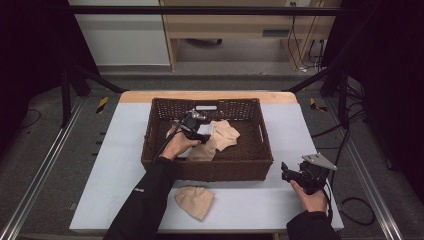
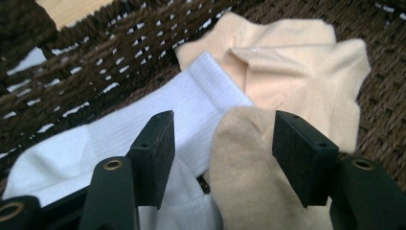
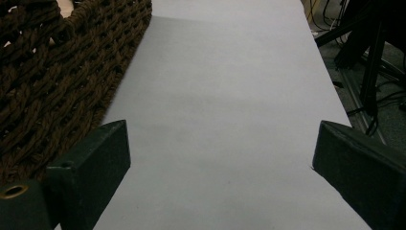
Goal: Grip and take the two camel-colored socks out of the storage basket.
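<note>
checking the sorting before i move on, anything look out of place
One beige sock lies alone on the table's near edge, outside the basket, while the other socks are piled inside. Nothing looks spilled or damaged.

We log: beige sock [image 2: 249, 167] lying limp in basket [image 1: 210, 170], atop white sock [image 2: 143, 129], w/ cream sock [image 2: 297, 67] beside.

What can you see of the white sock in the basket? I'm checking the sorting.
The white sock is soft knit with a ribbed cuff, lying flat and slightly rumpled on the floor of the brown woven basket. A tan sock overlaps its edge; a cream sock lies beyond its cuff. The open left gripper hovers over it.
</note>
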Action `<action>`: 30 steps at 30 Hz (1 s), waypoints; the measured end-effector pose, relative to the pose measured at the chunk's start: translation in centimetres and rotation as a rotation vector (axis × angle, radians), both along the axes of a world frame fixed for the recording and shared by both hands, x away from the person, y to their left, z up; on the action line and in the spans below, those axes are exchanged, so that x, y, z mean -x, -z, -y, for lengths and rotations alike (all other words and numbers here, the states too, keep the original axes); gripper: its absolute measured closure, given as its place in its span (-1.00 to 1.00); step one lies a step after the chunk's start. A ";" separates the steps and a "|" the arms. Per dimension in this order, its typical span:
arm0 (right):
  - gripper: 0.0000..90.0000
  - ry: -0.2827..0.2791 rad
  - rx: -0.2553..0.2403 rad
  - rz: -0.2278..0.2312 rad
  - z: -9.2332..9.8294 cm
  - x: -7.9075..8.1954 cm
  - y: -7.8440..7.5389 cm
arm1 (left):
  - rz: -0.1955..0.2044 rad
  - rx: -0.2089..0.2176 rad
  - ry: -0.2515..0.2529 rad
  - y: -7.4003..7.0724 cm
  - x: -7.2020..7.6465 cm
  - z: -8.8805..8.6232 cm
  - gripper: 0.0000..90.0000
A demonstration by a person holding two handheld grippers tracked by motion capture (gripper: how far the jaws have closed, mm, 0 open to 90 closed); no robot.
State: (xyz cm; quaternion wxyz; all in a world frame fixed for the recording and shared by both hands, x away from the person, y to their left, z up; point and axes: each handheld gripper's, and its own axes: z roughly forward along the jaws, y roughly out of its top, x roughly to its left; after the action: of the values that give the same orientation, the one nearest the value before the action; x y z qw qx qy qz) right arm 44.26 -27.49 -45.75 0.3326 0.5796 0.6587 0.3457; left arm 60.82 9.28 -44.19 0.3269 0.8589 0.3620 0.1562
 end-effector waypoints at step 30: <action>-0.86 0.007 -0.005 0.001 0.1 0.1 -0.1 | -0.126 0.024 0.058 -1.3 1.0 -0.3 0.85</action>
State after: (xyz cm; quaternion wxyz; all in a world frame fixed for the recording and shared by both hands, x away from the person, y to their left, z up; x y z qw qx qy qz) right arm 44.14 -27.61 -45.63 0.3329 0.5825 0.6556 0.3465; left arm 59.81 9.58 -42.93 0.3181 0.8731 0.3589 0.0881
